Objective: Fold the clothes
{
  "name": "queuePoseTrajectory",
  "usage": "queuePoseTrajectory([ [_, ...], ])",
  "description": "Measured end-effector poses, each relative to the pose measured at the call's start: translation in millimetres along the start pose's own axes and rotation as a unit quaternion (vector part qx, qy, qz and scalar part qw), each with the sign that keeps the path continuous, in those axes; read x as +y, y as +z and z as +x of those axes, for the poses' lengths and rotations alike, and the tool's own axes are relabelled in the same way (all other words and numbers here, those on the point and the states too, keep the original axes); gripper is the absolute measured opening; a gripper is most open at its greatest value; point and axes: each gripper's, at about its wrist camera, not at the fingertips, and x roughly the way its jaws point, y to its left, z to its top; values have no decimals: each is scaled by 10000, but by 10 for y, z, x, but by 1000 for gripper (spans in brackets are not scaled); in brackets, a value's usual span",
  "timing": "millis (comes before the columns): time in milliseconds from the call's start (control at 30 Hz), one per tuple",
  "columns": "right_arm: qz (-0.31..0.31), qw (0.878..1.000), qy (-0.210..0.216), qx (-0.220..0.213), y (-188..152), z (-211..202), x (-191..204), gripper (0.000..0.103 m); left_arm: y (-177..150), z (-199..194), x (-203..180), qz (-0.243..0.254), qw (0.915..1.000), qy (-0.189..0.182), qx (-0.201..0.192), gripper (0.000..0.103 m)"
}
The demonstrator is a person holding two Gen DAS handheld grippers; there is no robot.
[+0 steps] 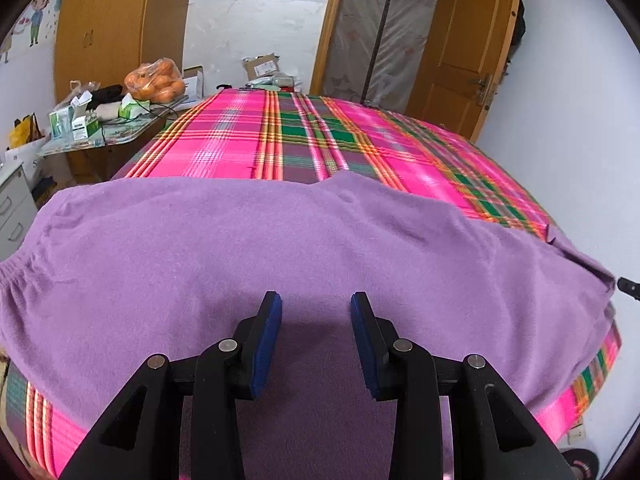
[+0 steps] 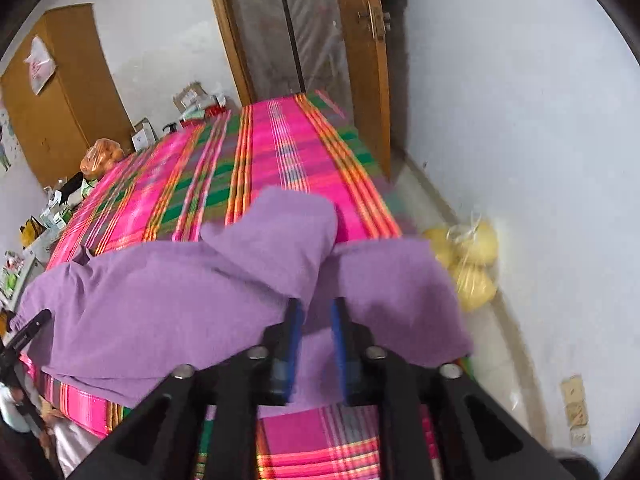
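purple garment (image 1: 304,248) spread across plaid bed (image 1: 248,140) | left gripper (image 1: 316,312) open above cloth, gripping nothing | right gripper (image 2: 314,320) parted, folded flap between jaws, unpinched | risk: flap could slump back, skewing the fold

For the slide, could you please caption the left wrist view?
Open left hand-held gripper above purple garment on plaid bed.
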Motion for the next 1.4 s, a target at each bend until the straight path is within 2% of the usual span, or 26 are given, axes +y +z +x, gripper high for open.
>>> queuePoseTrajectory([
  [67, -246, 9994, 3, -246, 45, -82, 88, 46, -1, -67, -112, 120, 9999, -83, -80, 38],
  [100, -429, 9986, 46, -292, 68, -79, 168, 48, -3, -91, -160, 173, 9997, -128, -106, 38],
  [200, -1084, 9938, 61, -251, 98, 35, 450, 49, -22, -122, -334, 373, 9988, -280, -129, 38],
  [333, -2050, 9786, -189, 17, 134, 380, 834, 49, -56, -43, -412, 450, 9986, -266, -1, 38],
  [467, -2474, 9673, -450, 339, 199, 735, 966, 48, -81, 24, -429, 457, 9986, -251, 109, 38],
  [533, -2486, 9660, -509, 497, 260, 871, 955, 49, -86, 41, -438, 476, 9984, -266, 147, 38],
  [600, -2469, 9653, -573, 630, 321, 980, 924, 41, -90, 56, -443, 501, 9982, -279, 174, 38],
  [633, -2431, 9660, -593, 644, 344, 996, 901, 19, -88, 64, -451, 513, 9981, -293, 184, 38],
  [667, -2316, 9693, -547, 622, 379, 989, 867, 4, -87, 70, -460, 526, 9979, -314, 194, 38],
  [833, -1174, 9929, 211, 23, 554, 563, 482, 3, -106, 24, -515, 627, 9968, -463, 179, 38],
  [933, -200, 9970, 568, -480, 604, 168, 82, 3, -100, 1, -538, 674, 9960, -560, 151, 38],
  [1067, 842, 9892, 836, -858, 537, -163, -421, 3, -111, -1, -595, 747, 9948, -675, 160, 38],
  [1133, 1298, 9835, 915, -866, 448, -170, -644, 3, -128, -3, -638, 794, 9942, -705, 181, 38],
  [1267, 2008, 9760, 678, -499, 162, 61, -1033, 3, -152, -69, -730, 893, 9923, -840, 150, 38],
  [1400, 2766, 9579, 742, -192, -114, 309, -1385, 3, -148, -117, -843, 956, 9897, -1054, 174, 38],
])
